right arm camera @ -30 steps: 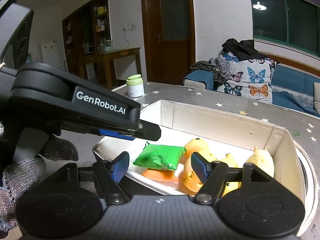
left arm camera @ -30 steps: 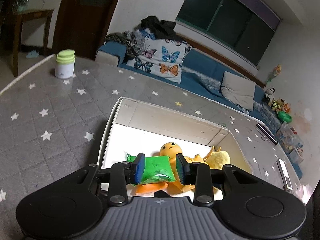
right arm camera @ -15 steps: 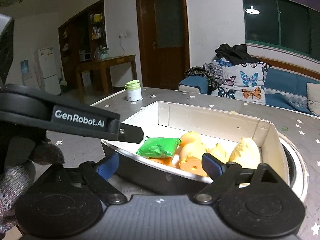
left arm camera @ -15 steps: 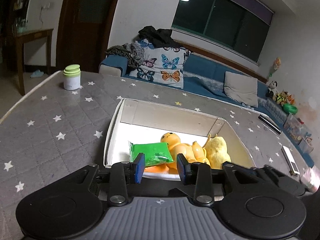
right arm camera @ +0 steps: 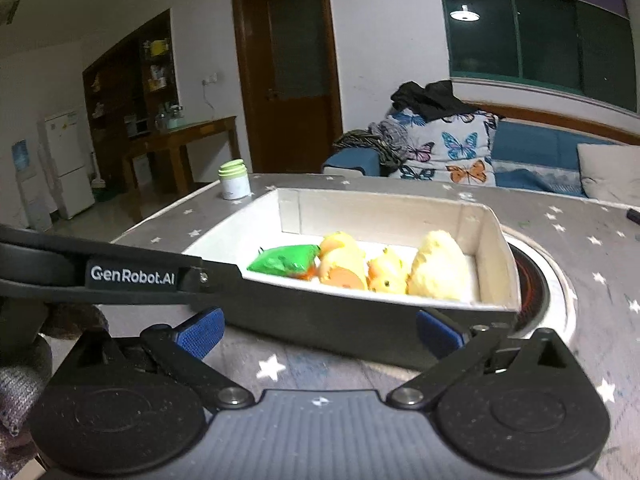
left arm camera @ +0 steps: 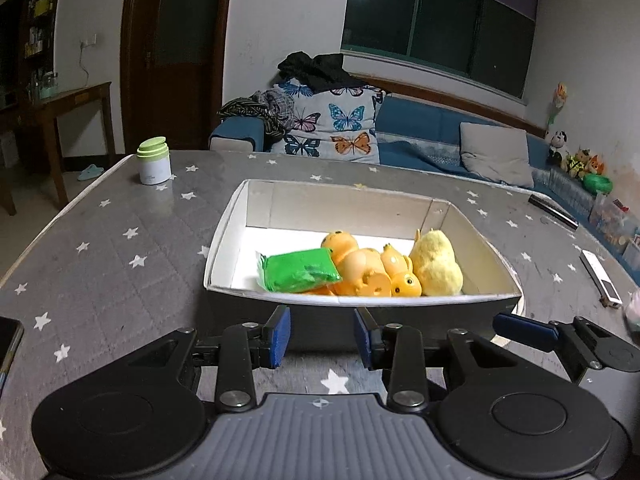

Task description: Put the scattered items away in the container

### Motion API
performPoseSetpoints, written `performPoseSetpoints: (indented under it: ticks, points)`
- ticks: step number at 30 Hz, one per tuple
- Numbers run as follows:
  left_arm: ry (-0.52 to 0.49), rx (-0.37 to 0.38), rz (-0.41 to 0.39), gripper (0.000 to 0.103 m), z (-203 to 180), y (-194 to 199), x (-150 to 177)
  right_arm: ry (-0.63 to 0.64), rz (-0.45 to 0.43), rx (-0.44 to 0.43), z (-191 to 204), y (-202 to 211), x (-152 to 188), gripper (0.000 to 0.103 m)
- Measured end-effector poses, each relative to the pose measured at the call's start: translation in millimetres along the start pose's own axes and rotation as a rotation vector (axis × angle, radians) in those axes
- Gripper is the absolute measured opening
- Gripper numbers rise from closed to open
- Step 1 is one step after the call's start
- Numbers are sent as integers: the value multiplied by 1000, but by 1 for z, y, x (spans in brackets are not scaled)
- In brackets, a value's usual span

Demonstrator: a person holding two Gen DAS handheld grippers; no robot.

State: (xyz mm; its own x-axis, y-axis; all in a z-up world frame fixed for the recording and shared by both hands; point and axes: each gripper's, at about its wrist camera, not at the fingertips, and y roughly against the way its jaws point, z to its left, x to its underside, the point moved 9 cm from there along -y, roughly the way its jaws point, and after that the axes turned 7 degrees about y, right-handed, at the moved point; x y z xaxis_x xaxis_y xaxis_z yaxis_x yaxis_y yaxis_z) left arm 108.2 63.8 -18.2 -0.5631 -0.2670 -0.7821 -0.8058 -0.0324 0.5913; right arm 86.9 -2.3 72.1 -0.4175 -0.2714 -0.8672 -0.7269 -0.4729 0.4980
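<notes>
The box (left arm camera: 456,220) looked like white cardboard, smooth and dull inside. The green packet (left arm camera: 298,270) was shiny plastic. The orange toys (left arm camera: 362,272) looked smooth and rubbery, the yellow toy (left arm camera: 438,264) fuzzy. The table cover (left arm camera: 100,248) was soft grey cloth.

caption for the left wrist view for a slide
Open left claw facing the white box holding a green packet and yellow toys.

jar (left arm camera: 153,161) green-lidded (upright) | remote (left arm camera: 600,276) | butterfly cushion (left arm camera: 334,128) | table (left arm camera: 100,248)
</notes>
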Motion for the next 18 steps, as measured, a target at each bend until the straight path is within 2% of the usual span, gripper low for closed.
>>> performPoseSetpoints:
  ticks: [7,14,18]
  points:
    - [-53,-103,15,38,-1,0,13,-11,18,25,-5,7,15,103]
    - [-43,-105,58,37,0,-5,25,-21,35,34,-8,13,27,103]
    - [-91,-141,2,37,0,-4,27,-20,31,40,-7,16,27,103]
